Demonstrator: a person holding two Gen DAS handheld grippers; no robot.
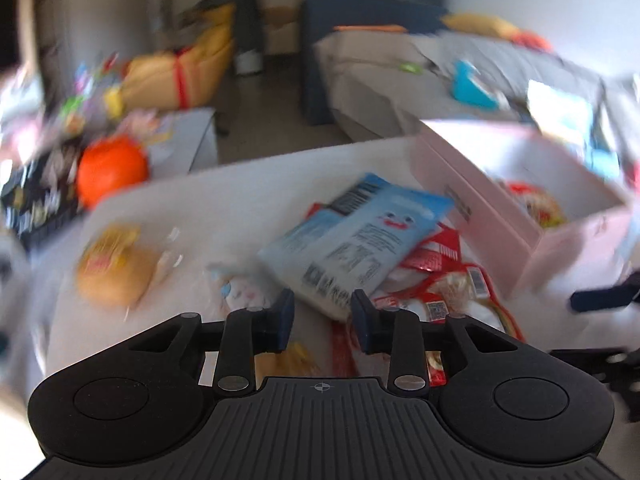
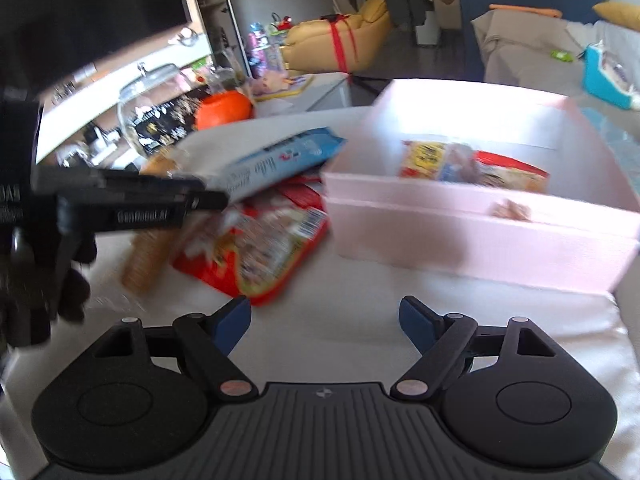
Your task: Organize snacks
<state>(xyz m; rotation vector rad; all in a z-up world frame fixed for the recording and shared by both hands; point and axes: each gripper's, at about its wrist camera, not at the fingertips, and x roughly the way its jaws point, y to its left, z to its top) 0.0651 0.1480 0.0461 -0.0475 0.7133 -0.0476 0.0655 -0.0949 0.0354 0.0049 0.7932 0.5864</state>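
My left gripper (image 1: 322, 307) has its jaws closed on the near edge of a light blue snack bag (image 1: 352, 240) and holds it lifted over a pile of red snack packets (image 1: 436, 280). In the right wrist view the left gripper (image 2: 216, 200) grips the blue bag (image 2: 276, 164) by its end. A pink box (image 2: 480, 224) stands to the right and holds several snack packets (image 2: 460, 168). It also shows in the left wrist view (image 1: 520, 220). My right gripper (image 2: 325, 320) is open and empty above the white tabletop, just in front of the box.
A wrapped bun (image 1: 116, 268) and a small pale packet (image 1: 248, 292) lie on the white table (image 2: 360, 300). A cracker sleeve (image 2: 146, 256) lies under the left gripper. An orange ball (image 1: 112, 168), a glass jar (image 2: 148, 112) and a cluttered side table are at the left.
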